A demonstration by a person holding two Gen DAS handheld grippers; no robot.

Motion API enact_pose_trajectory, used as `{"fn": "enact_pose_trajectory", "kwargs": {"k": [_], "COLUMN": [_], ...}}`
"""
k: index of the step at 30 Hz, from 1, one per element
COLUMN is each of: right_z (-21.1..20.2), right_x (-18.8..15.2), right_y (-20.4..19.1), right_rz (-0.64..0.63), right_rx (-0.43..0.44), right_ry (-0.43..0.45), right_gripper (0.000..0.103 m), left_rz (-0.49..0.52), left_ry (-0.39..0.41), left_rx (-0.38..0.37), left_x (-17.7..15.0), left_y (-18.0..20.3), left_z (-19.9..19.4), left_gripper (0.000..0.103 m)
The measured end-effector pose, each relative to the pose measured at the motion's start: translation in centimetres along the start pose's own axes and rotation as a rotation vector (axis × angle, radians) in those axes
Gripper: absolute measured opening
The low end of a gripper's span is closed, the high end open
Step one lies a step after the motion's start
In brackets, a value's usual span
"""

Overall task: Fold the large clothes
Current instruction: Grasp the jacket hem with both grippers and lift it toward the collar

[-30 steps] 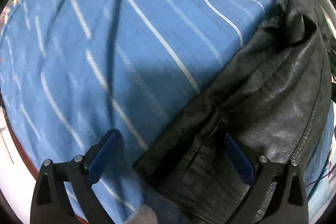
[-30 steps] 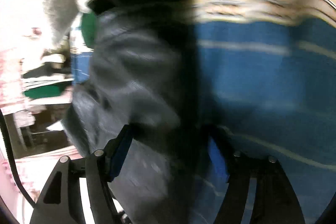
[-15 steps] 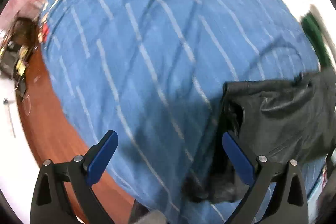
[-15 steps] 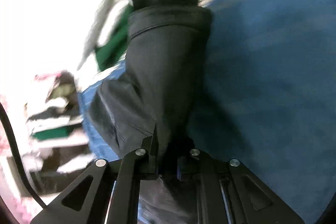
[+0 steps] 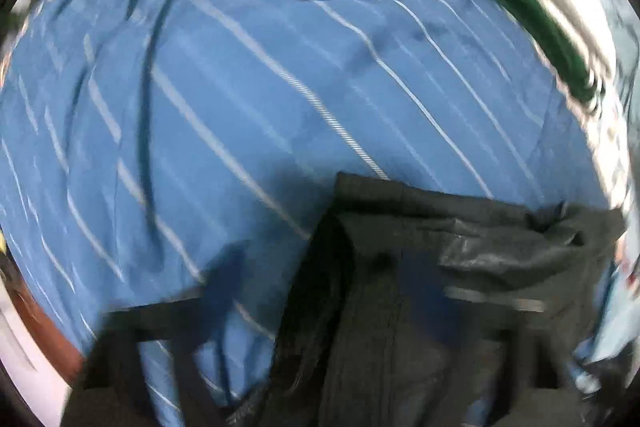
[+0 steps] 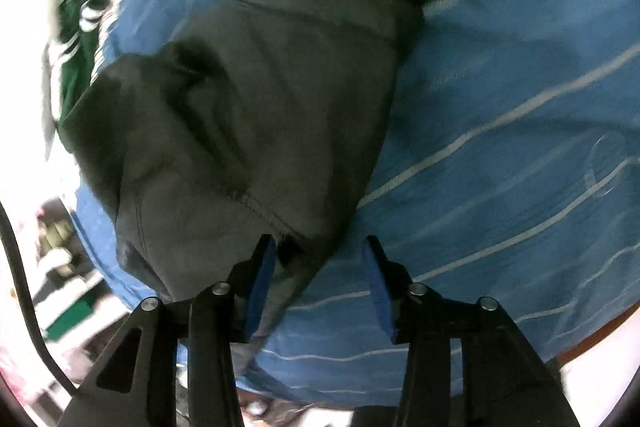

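Bedding, a blue coverlet with thin white stripes, is serving as the folding surface, and a black leather-like jacket is lying bunched on it. Left gripper is showing only as blurred dark shapes, so its opening cannot be told. Right gripper is standing with blue pads parted and gripping nothing, the jacket's hem lying between them, probably for letting go or re-gripping. Green-and-white garment is lying beyond.
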State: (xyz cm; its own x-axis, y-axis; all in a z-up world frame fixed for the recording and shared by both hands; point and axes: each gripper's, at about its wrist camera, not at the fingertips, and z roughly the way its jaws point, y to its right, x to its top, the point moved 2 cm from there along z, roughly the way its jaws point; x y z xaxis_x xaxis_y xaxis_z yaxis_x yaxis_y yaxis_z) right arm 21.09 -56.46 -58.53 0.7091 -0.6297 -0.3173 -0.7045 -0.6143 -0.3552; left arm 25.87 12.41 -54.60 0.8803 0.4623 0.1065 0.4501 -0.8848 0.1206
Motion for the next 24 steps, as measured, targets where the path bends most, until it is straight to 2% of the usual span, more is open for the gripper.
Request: {"fn": "enact_pose_trajectory", "kwargs": {"k": [1,5,9,12,15,17,19,21,23,24], "right_z": [-0.7,-2.0,-2.7,-2.9,-2.0,-0.6,2.3,5.4,8.7,9.3], "right_x": [-0.1,-0.1,-1.1,-2.0,-1.6,-0.8,0.5,3.4,6.1,6.9], "right_y": [-0.5,-3.2,-6.8,-10.5,-15.0,-17.9,-21.4,-23.5,-23.7,-23.8], "right_rz": [-0.029,-0.129,-0.288,-0.435,-0.566,-0.624,-0.692,-0.686,-0.617,-0.586], "right_rx": [-0.009,-0.045,-0.096,-0.122,-0.086,-0.052,-0.057,-0.137,-0.158,-0.155], "right_ry": [0.019,0.054,0.087,0.134,0.148,0.131,0.078,0.089,-0.006,-0.029], "right_gripper": [0.047,0.047,0.047,0.047,0.047,0.047,0.045,0.036,0.034,0.034], "left_rz": [0.023,0.085,0.065,0.055,0.008,-0.049,-0.089,-0.135,-0.174,-0.167], "left_ry": [-0.001,0.102,0.194,0.219,0.165,0.100,0.065,0.021,0.026,0.043], "left_rx": [-0.007,0.032,-0.025,-0.042,-0.033,-0.049,-0.032,-0.088,-0.129,-0.107], "left_x": [0.0,0.0,0.7,2.4,3.2,3.4,3.6,3.8,4.0,4.1], "left_y": [0.4,1.9,1.9,1.9,0.9,-0.1,-1.2,-2.4,-3.1,-3.2], "left_z": [0.1,-1.9,-6.3,-6.9,-3.0,0.1,2.3,3.6,3.0,2.4], "left_gripper": [0.010,0.008,0.008,0.008,0.008,0.008,0.011,0.017,0.021,0.021]}}
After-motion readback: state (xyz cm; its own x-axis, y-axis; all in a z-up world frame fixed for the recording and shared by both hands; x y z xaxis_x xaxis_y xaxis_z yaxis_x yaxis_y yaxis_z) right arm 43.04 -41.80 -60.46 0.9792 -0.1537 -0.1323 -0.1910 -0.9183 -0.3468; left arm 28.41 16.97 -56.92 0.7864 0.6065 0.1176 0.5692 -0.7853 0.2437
